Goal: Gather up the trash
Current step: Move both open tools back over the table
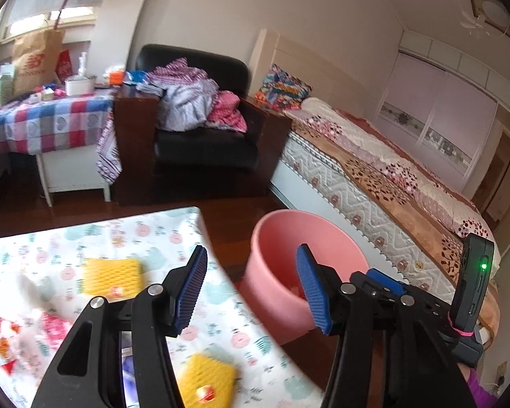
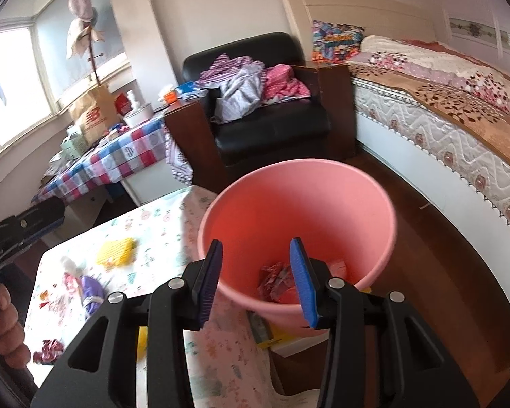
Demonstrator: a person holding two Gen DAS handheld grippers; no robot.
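over the pink bucket (image 2: 299, 204), right tongs (image 2: 256, 280) spread and empty above crumpled red wrappers (image 2: 277, 282); left tongs (image 1: 251, 292) spread beside table (image 1: 51, 244).

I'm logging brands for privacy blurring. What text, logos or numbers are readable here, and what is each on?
"NB" logo: on the brown paper bag on the checked table; the line of lettering under it is too blurred to read.
Red stickers on the yellow foam nets: unreadable.
Comic-print pillow: lettering unreadable.
No numbers visible.
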